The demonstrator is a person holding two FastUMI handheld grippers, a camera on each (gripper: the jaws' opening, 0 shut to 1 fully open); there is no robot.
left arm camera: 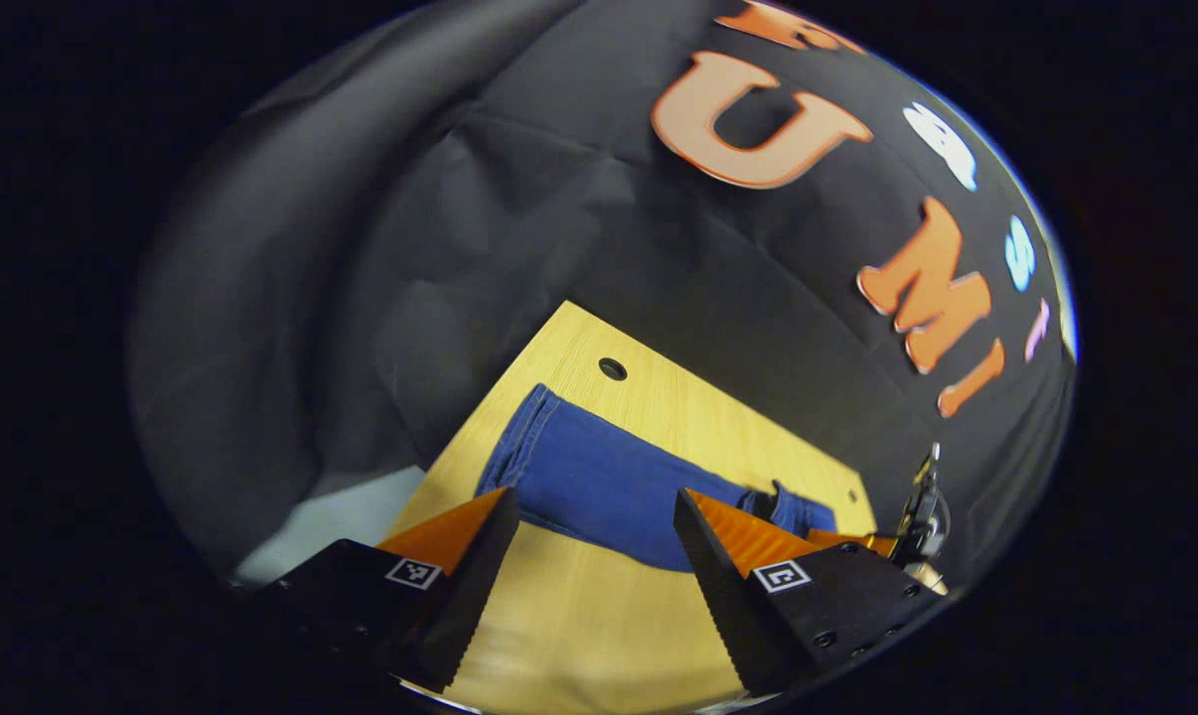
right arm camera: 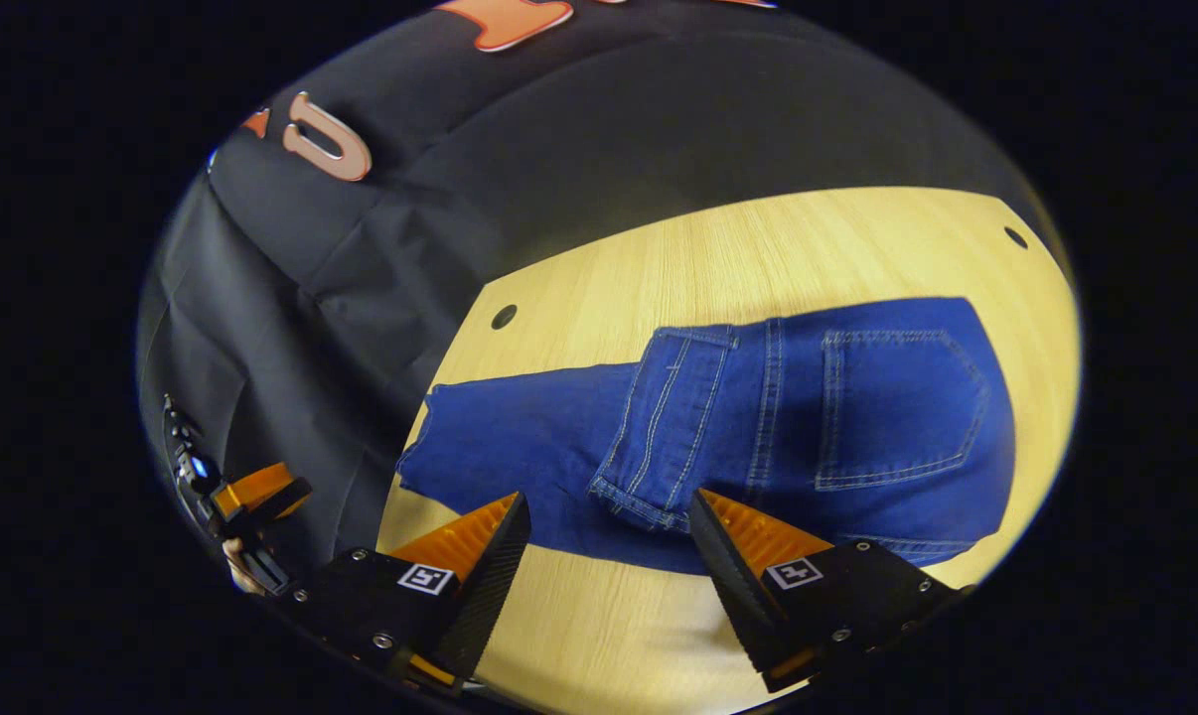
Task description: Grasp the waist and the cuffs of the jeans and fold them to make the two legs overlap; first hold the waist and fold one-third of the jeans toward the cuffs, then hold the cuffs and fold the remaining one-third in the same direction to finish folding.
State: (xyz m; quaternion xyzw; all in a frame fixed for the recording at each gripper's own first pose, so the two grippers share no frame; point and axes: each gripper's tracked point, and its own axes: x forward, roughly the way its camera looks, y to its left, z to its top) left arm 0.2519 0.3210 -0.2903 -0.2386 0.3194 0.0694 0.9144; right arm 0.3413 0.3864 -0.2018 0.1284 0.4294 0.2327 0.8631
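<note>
With both jaws wide and empty above the table, the right gripper and left gripper should drop squarely onto the cuffs, since the jeans, waist already folded over, lie at twelve o'clock.

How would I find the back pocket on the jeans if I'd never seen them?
Look at the wooden table and the blue jeans lying flat on it. At their wide end sits the back pocket, a patch outlined in pale stitching. Beside it lies a turned-over cuff, narrower and hemmed.
</note>
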